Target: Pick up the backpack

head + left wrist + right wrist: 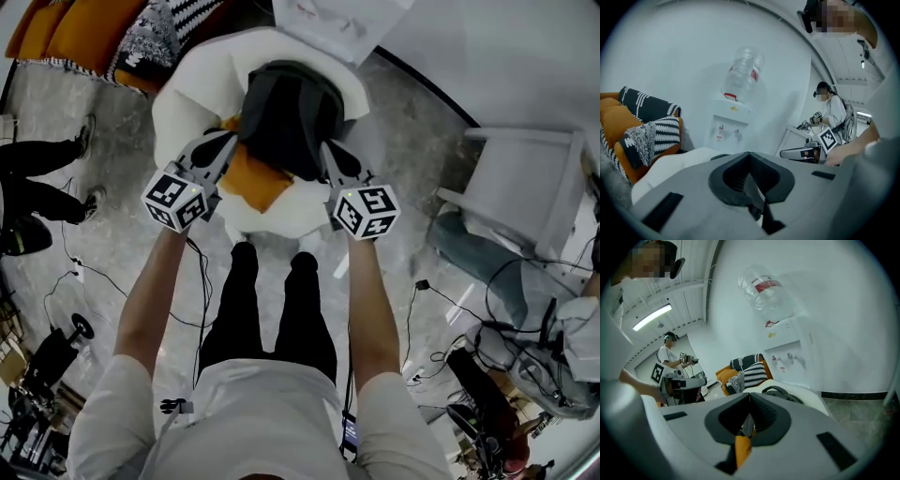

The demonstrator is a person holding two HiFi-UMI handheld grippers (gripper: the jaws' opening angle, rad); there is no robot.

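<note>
Overhead, an orange sofa with black-and-white patterned cushions (103, 33) sat at the far left of the grey marbled floor (122, 234). Next came the left gripper (228, 142), held out on the person's left arm. Its marker cube (176, 197) was nearest the body, and its tips were against the left flank of the dark grey fabric backpack (291, 117). In the left gripper view that gripper (749, 153) had its jaws pressed together at the tip; whether they pinched any fabric could not be told. The backpack lay in the seat of a round white padded chair (178, 108), on top of an orange cushion (258, 183) that stuck out from under it toward the person. Against the backpack's right flank was the right gripper (330, 152). The right gripper view showed this gripper (749, 394) likewise closed, jaws meeting, with a sliver of orange beneath them and the backpack's dark top (780, 392) just beyond. Behind the chair stood a white water dispenser (787, 352) carrying a clear bottle (764, 289). Farthest right was a white piece of furniture (525, 173).
</note>
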